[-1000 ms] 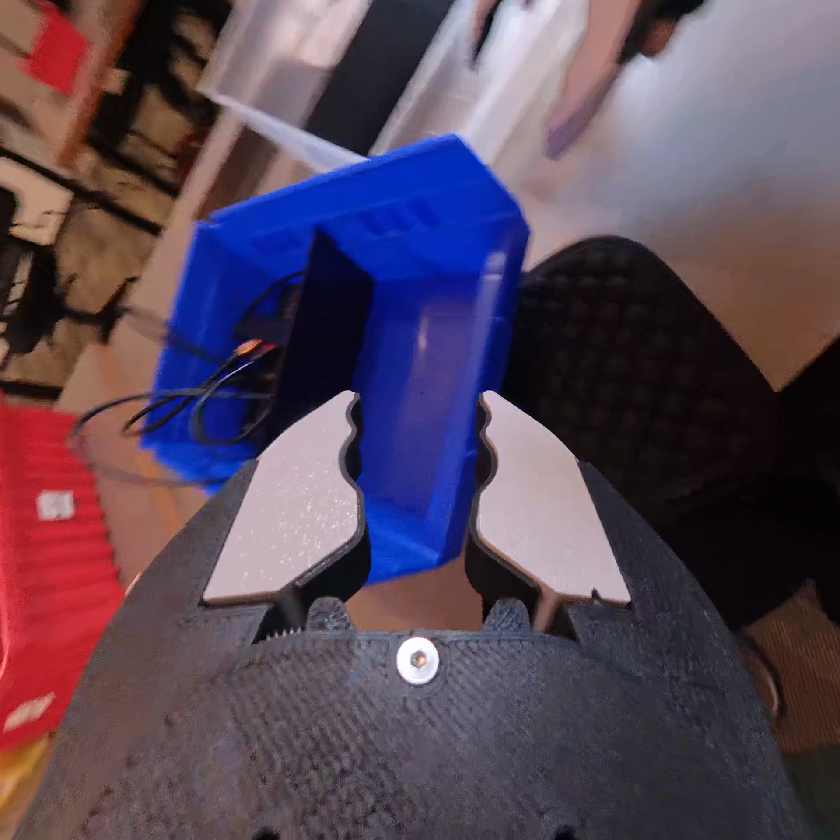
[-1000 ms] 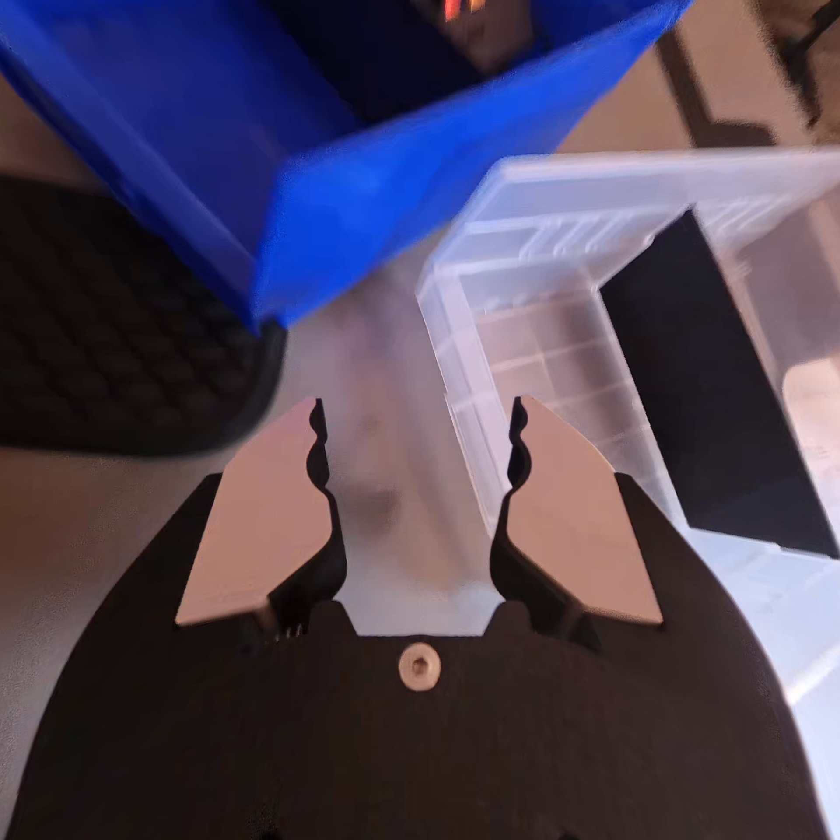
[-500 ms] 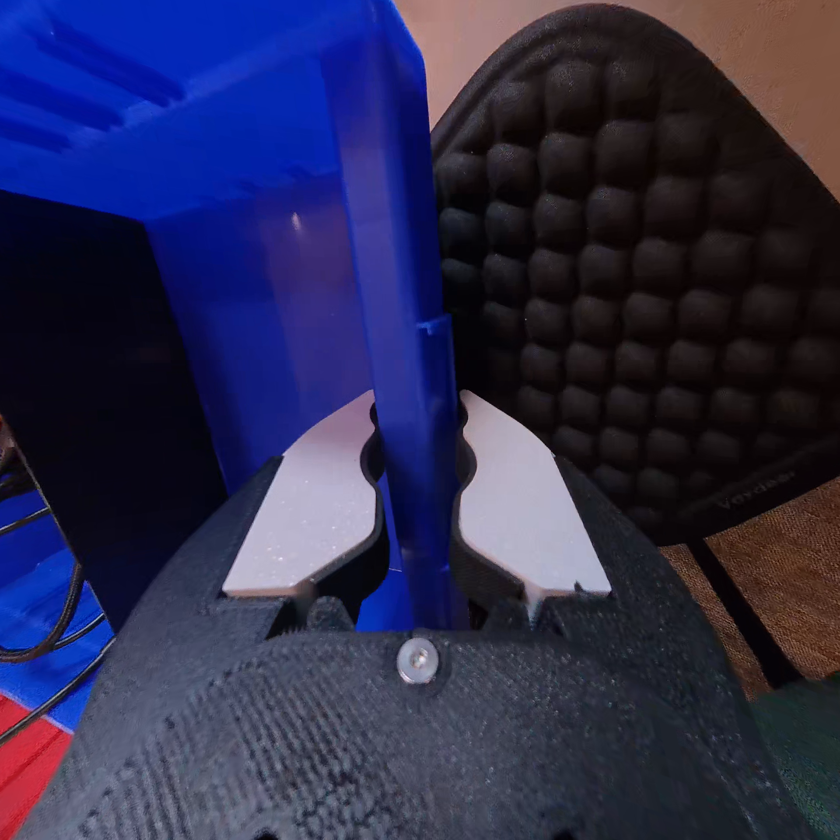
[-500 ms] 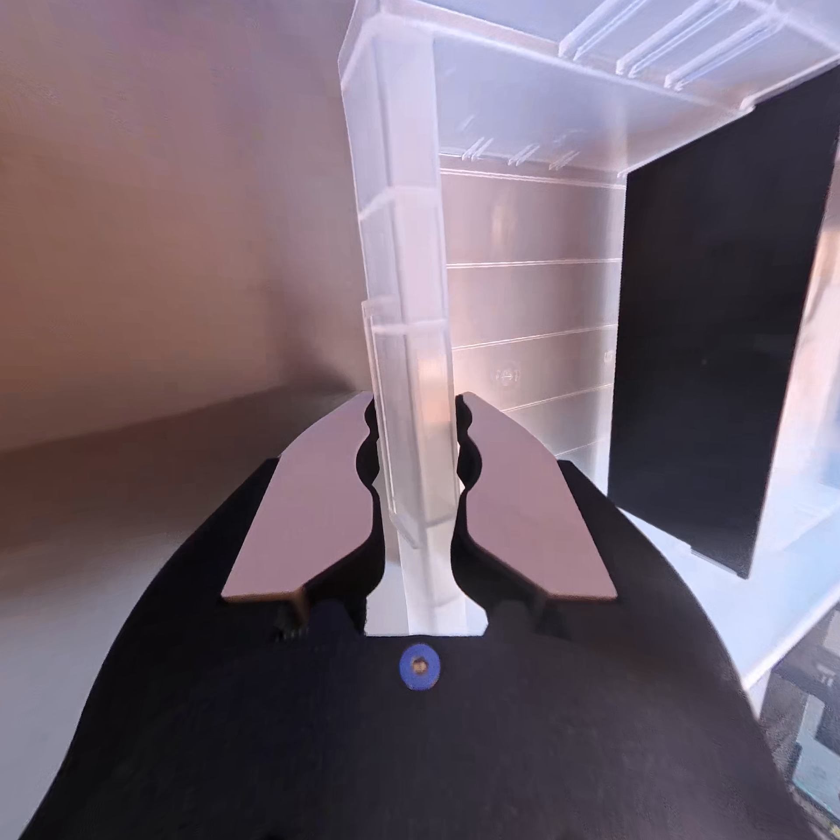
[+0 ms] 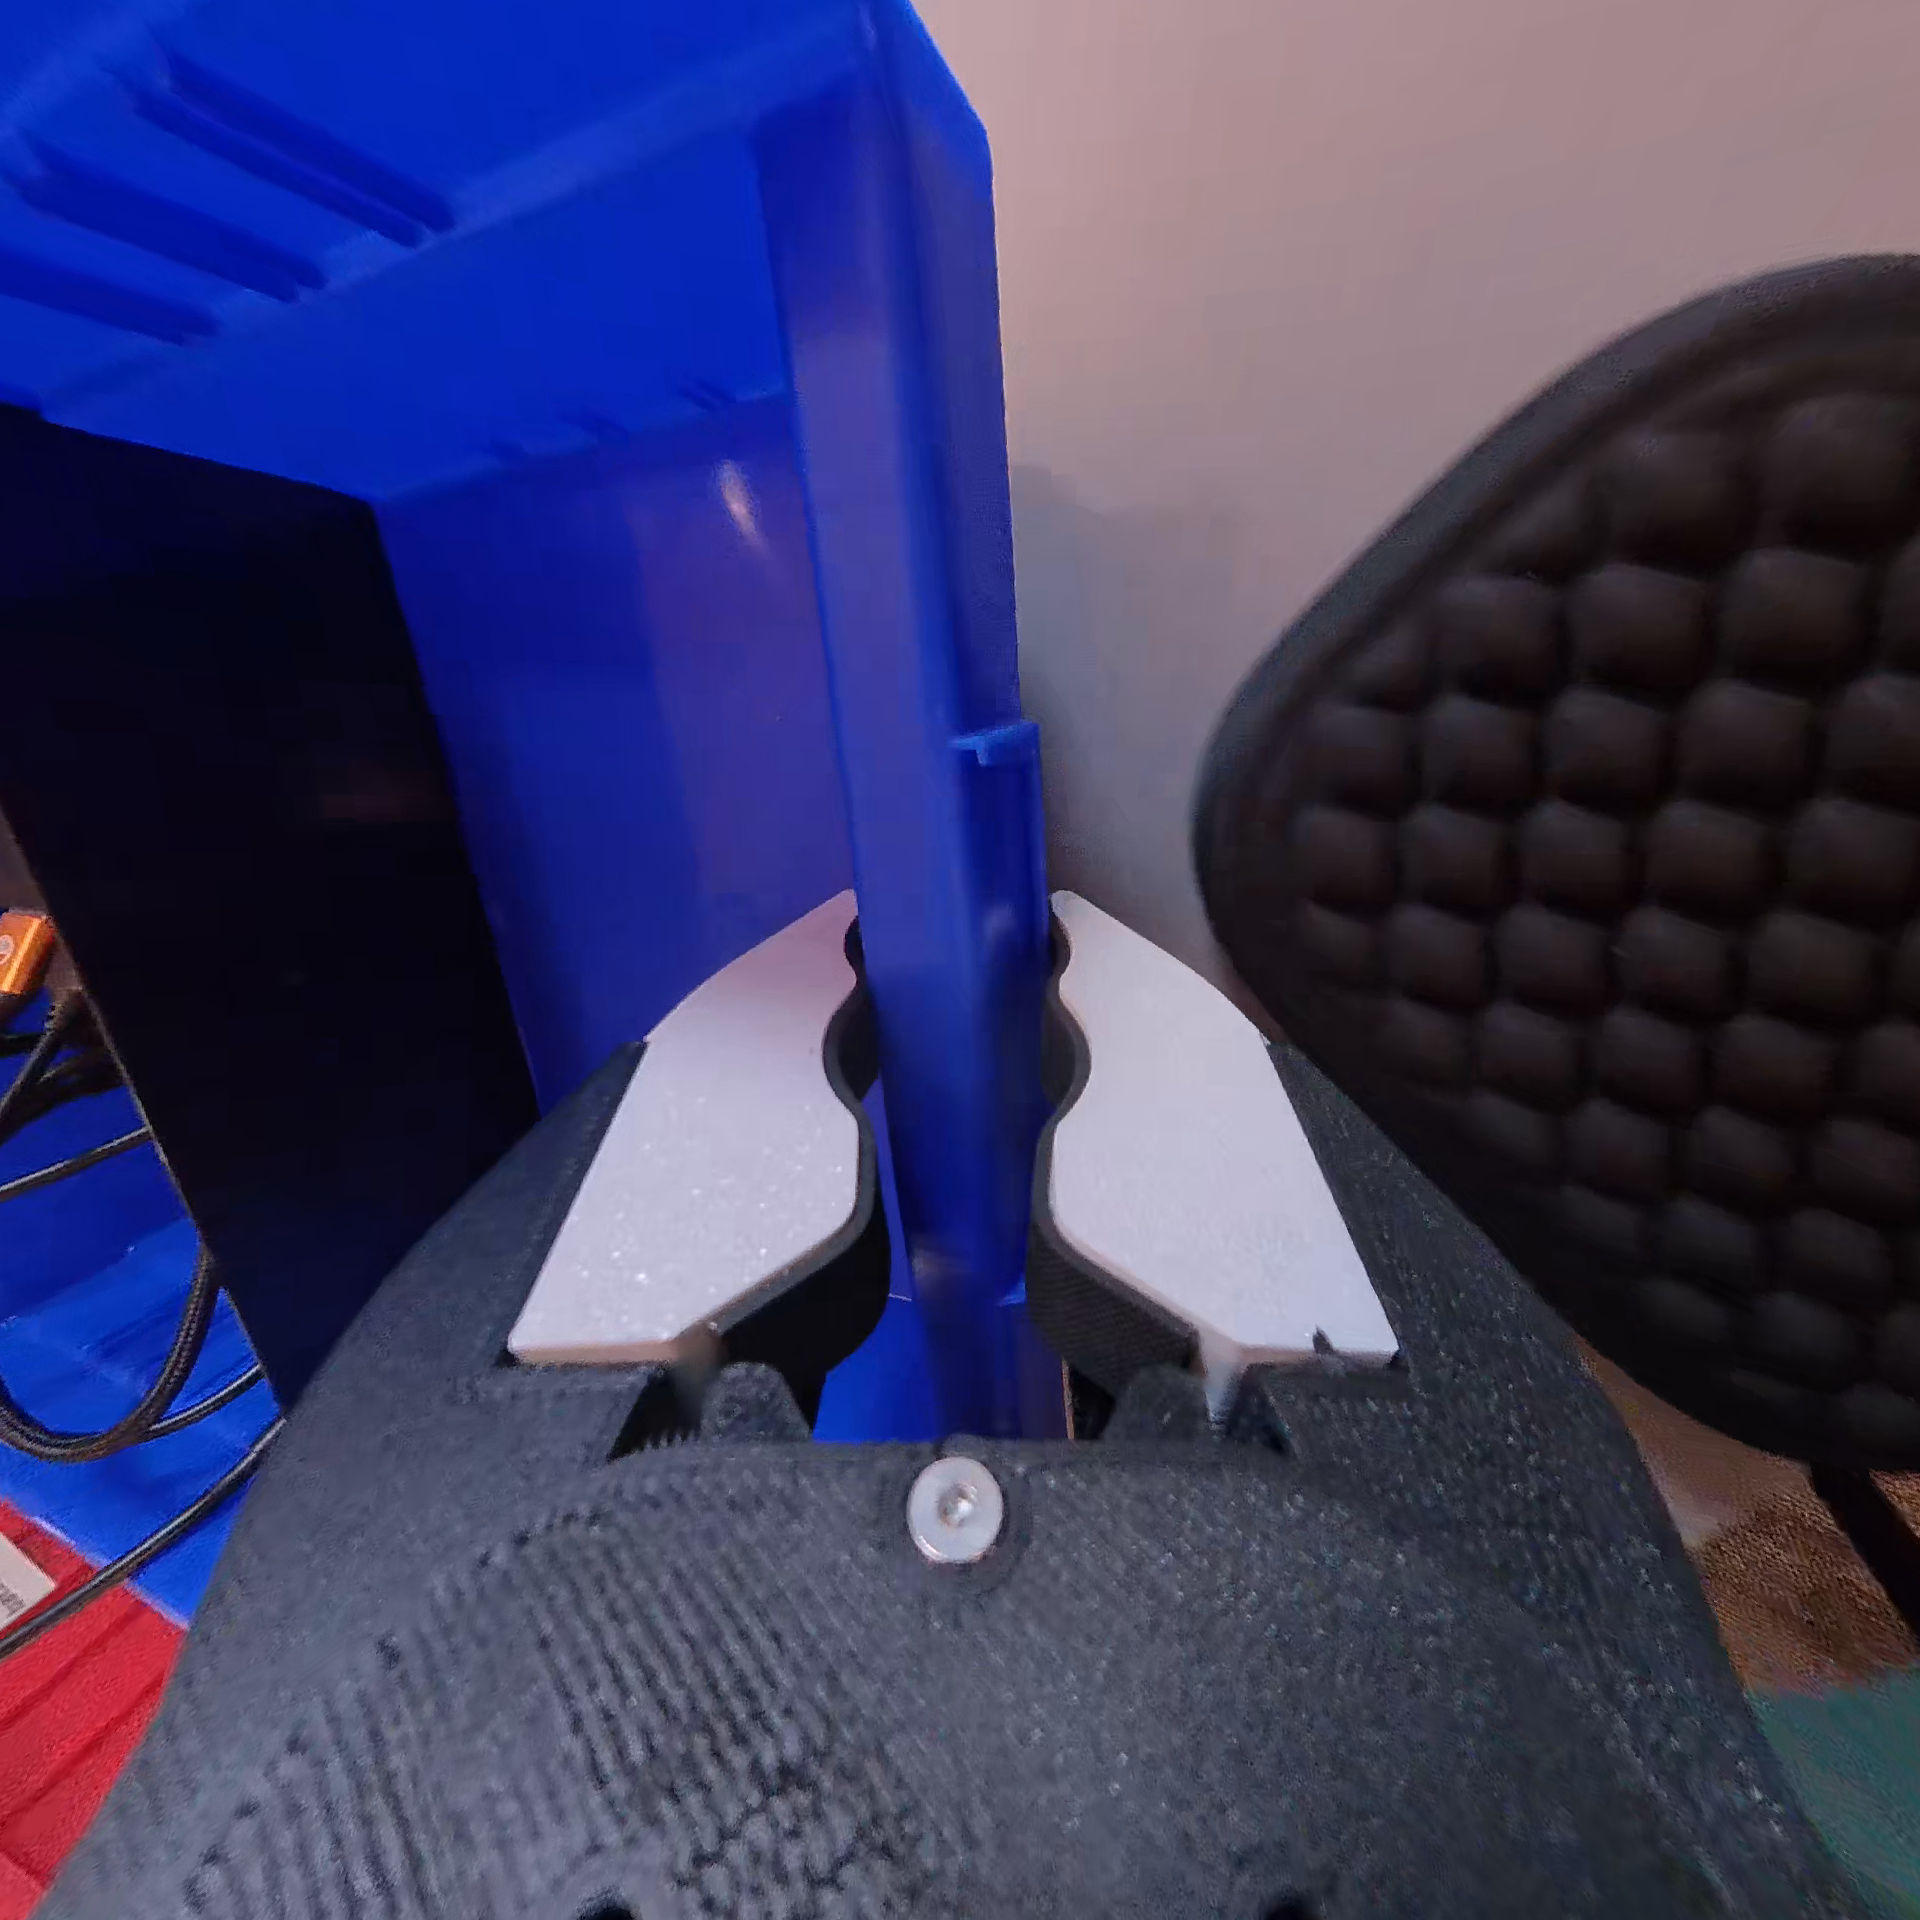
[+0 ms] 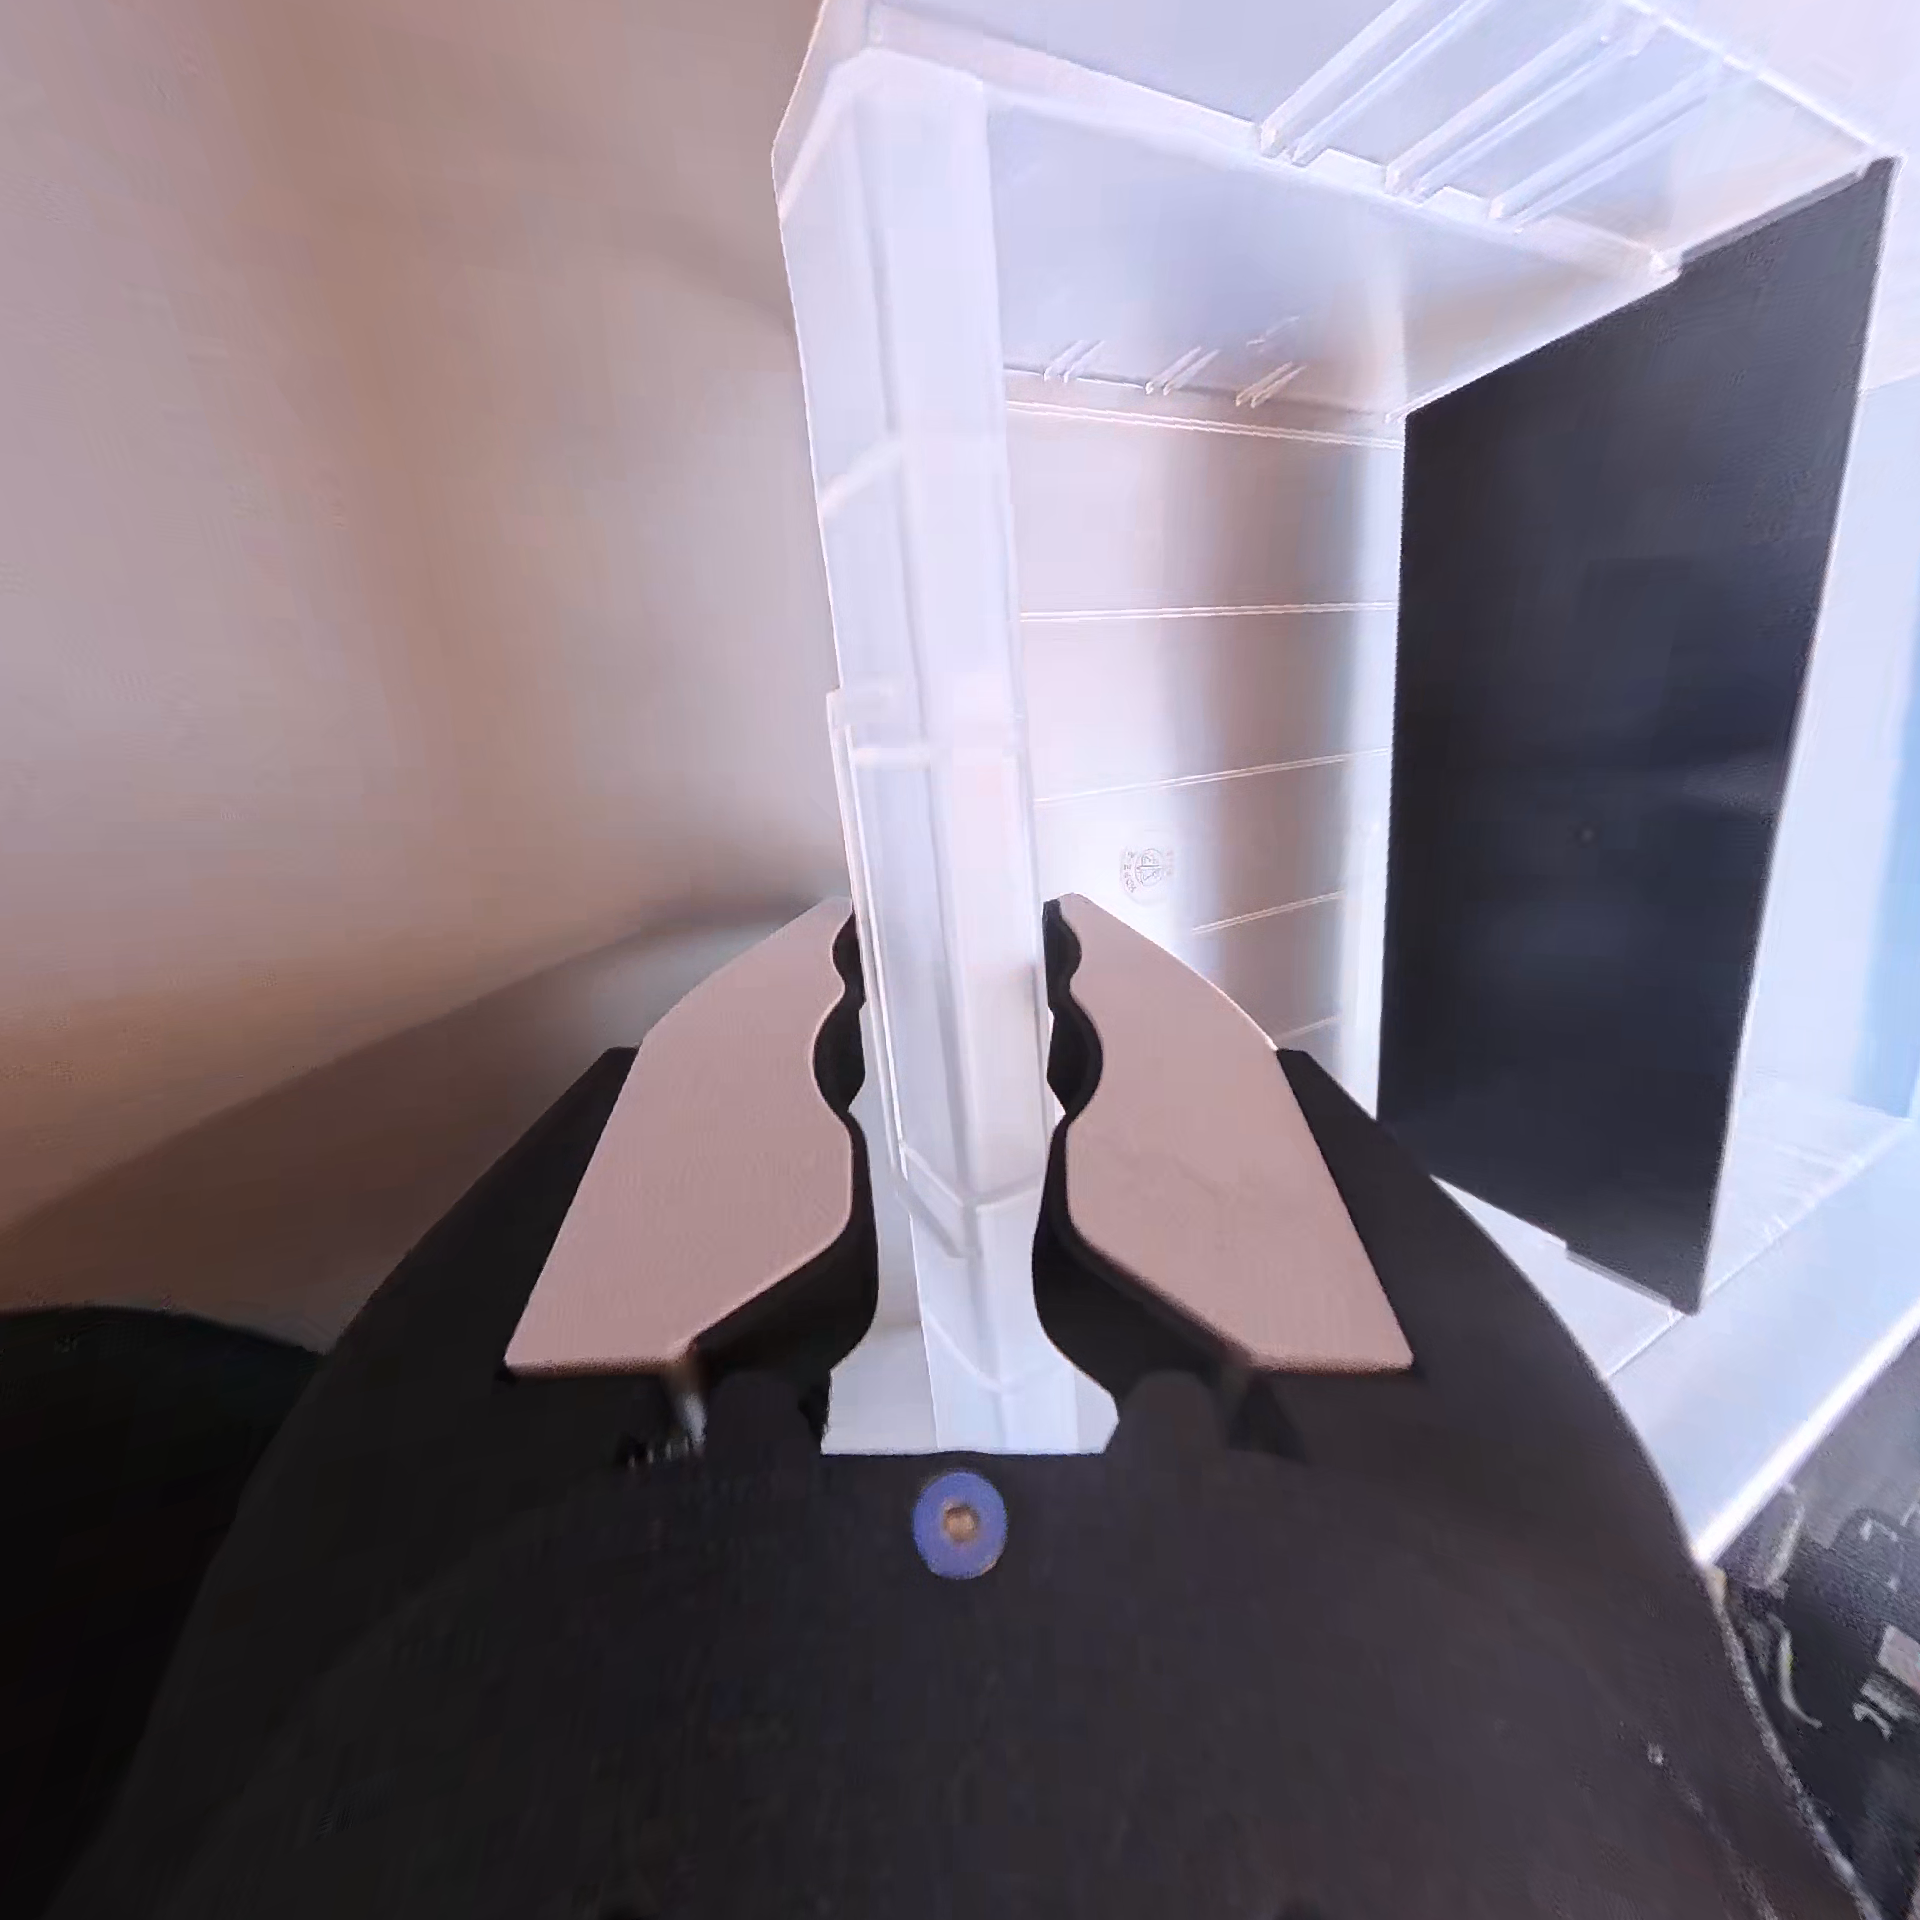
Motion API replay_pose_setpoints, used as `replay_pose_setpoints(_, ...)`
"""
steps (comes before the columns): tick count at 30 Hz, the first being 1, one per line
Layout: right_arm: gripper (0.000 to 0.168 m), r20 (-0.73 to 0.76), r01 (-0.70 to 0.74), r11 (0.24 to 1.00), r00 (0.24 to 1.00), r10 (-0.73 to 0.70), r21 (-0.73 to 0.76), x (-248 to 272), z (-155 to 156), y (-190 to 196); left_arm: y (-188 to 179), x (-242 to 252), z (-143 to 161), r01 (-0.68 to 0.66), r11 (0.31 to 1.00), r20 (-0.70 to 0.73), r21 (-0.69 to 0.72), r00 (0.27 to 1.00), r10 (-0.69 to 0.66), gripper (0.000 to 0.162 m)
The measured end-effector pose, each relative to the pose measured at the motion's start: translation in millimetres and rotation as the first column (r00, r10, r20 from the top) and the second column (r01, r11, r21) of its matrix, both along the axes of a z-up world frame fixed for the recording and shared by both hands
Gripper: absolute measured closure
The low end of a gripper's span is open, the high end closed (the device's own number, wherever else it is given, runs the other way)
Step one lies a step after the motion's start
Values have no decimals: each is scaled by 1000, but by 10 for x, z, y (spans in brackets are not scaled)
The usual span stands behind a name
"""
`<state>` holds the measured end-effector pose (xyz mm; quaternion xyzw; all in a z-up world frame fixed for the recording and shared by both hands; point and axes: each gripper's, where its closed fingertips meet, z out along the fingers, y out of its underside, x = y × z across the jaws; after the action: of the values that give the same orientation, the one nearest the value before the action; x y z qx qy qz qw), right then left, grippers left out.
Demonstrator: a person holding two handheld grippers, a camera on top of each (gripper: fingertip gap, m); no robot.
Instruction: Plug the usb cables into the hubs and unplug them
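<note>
In the left wrist view my left gripper (image 5: 954, 940) is shut on the right-hand wall of a blue plastic bin (image 5: 582, 436); both pads press on the wall's rim. Inside the bin stand a black divider panel (image 5: 239, 883) and black cables (image 5: 114, 1226) with an orange plug (image 5: 21, 961) at the far left. In the right wrist view my right gripper (image 6: 948, 925) is shut on the left wall of a clear plastic bin (image 6: 1195, 540), which holds a black divider panel (image 6: 1621, 790).
A black bumpy cushion (image 5: 1621, 935) lies right of the blue bin. A red ribbed thing (image 5: 62, 1683) lies at the lower left. Behind both bins is a pale table top (image 6: 364, 520). Dark clutter (image 6: 1849, 1662) sits at the lower right of the right wrist view.
Both grippers came up to the bin walls and shut on them within the last second. Since half a second ago the blue bin has shifted away from the black cushion; the clear bin looks larger in view.
</note>
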<state>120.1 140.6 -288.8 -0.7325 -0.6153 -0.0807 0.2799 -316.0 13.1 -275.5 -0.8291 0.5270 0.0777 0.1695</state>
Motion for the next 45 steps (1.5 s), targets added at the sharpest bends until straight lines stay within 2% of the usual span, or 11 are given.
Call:
replay_pose_setpoints(7,133,-72,69,995,995,-64,68,336,7,465,419,-71,-184,2,999,-38,38,999,-1,133)
replay_pose_setpoints(17,122,-129,132,986,985,-119,101,478,25,532,781,-108,-188,-1,991,-16,136,1000,3,133)
replay_pose_setpoints(23,131,-93,131,986,988,-122,100,477,12,629,844,-125,-191,-47,991,4,126,999,46,133)
replay_pose_setpoints(34,131,-90,122,986,990,-112,111,560,16,749,864,-186,-194,-120,986,48,112,992,116,133)
replay_pose_setpoints(38,130,-94,116,987,990,-106,115,584,29,761,927,-230,-181,-113,978,37,173,993,108,132)
replay_pose_setpoints(40,126,-179,127,985,978,-105,115,530,132,727,946,-214,-156,-107,966,58,235,994,96,130)
replay_pose_setpoints(45,126,-546,164,982,833,-88,92,145,743,542,1001,88,236,-212,895,386,393,921,48,128)
